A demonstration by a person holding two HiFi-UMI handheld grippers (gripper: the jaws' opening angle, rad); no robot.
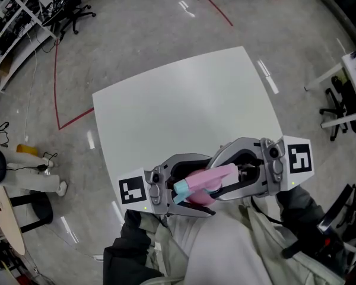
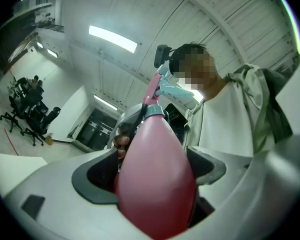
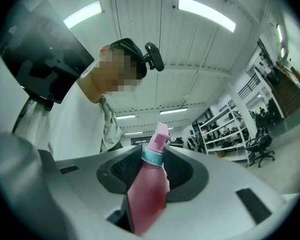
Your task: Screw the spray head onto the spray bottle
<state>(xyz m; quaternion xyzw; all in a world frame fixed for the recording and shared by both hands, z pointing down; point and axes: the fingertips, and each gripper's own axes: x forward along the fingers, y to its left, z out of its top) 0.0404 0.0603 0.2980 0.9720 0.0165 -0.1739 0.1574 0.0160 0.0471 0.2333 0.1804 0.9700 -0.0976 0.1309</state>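
Note:
A pink spray bottle [image 1: 210,177] with a teal collar hangs in the air just off the near edge of the white table [image 1: 184,111], close to the person's chest. My left gripper [image 1: 196,186] is shut on its wide body [image 2: 155,184], which fills the space between the jaws. My right gripper [image 1: 222,180] comes in from the right and is shut on the bottle [image 3: 147,194] higher up, with the collar [image 3: 152,156] between its dark pads. The pink spray head [image 3: 161,134] sits on the neck and points up toward the person. Its trigger part [image 2: 172,90] looks pale blue.
The table top lies ahead of both grippers. Black office chairs [image 1: 71,10] and shelving [image 1: 12,16] stand at the far left, another chair [image 1: 344,103] at the right. A red tape line [image 1: 62,88] runs across the grey floor. The person's pale jacket [image 1: 225,248] is directly below the grippers.

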